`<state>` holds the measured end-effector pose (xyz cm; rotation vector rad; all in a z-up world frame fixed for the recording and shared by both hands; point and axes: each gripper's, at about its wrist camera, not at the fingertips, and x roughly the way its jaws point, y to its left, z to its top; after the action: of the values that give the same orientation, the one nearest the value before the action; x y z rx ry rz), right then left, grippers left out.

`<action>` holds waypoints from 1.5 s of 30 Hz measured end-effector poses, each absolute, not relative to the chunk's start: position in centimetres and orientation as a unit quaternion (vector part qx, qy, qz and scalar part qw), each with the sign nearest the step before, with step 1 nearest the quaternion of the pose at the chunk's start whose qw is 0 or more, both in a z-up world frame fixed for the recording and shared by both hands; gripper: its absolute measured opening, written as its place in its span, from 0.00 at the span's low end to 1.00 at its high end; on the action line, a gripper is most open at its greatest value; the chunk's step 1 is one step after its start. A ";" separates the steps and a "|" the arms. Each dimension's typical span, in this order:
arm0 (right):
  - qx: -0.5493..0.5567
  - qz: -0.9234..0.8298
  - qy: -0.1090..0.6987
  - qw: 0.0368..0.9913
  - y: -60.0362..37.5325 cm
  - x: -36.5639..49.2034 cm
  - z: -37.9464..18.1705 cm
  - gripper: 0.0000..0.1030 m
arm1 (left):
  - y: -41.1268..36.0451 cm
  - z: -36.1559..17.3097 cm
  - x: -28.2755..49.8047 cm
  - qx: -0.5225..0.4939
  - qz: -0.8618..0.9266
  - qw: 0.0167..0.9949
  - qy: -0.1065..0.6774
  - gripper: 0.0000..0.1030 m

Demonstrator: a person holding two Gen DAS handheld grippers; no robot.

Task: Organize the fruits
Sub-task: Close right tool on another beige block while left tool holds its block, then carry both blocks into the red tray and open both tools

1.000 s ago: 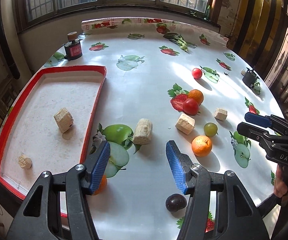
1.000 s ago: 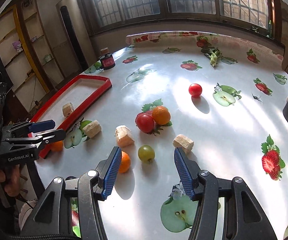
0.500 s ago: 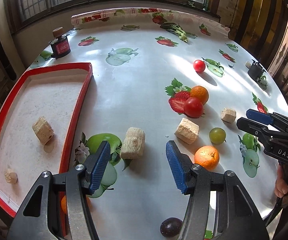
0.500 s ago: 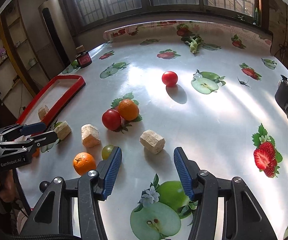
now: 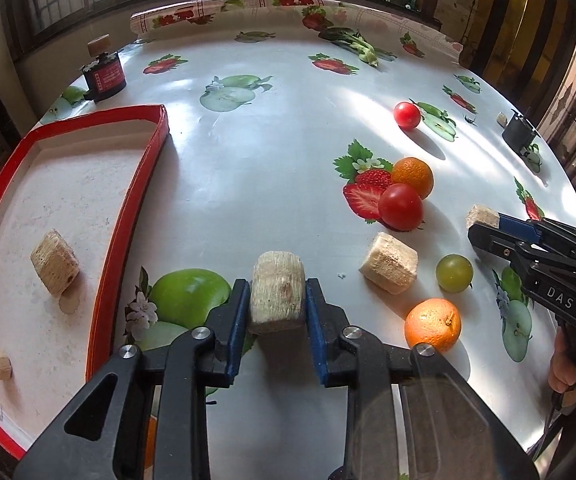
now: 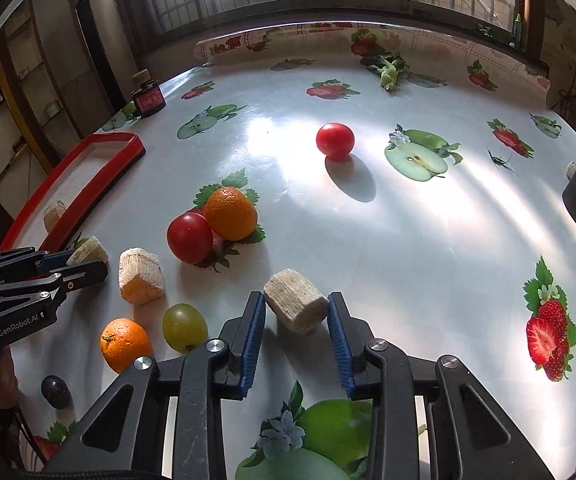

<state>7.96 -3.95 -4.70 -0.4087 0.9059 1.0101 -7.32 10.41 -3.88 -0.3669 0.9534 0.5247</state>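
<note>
My left gripper [image 5: 276, 292] is closing on a beige fibrous chunk [image 5: 278, 276] on the fruit-print table; both blue pads press its sides. In the right wrist view, my right gripper [image 6: 295, 300] is closing on a second chunk [image 6: 295, 312], pads touching it. A third chunk [image 5: 387, 268] lies between them. Around it lie two oranges [image 5: 431, 326] [image 5: 411, 176], two tomatoes [image 5: 399, 206] [image 5: 406, 115], a green grape [image 5: 453, 273] and a dark plum [image 6: 56, 391]. The red-rimmed tray [image 5: 144, 184] at left holds two more chunks [image 5: 54, 262].
A dark jar with a cork [image 5: 102, 74] stands behind the tray. A small black object [image 5: 519, 132] sits near the right edge, and a leafy green vegetable [image 5: 351, 46] lies at the far side. A person's hand [image 5: 571, 364] holds the right gripper.
Both grippers moved forward and down, and each narrowed from wide open onto its chunk. The fruits have not moved.
</note>
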 end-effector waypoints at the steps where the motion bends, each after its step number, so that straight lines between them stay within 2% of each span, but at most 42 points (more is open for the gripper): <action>1: -0.186 0.465 0.413 0.761 -4.1 7.8 -4.4 0.32 | 10.4 -3.6 -7.6 -0.175 0.249 0.841 0.448 0.24; 13: -0.173 0.520 0.386 0.742 -2.6 3.8 -0.5 0.32 | 11.3 -0.8 -11.4 -0.182 0.279 0.848 0.412 0.24; 45: -0.204 0.605 0.373 0.673 7.9 -4.7 0.3 0.31 | 18.5 0.1 -19.9 -0.220 0.367 0.819 0.382 0.24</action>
<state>-4.68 7.85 0.32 -0.4584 0.8407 1.3619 -19.92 18.54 0.13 -0.4697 0.8147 0.7809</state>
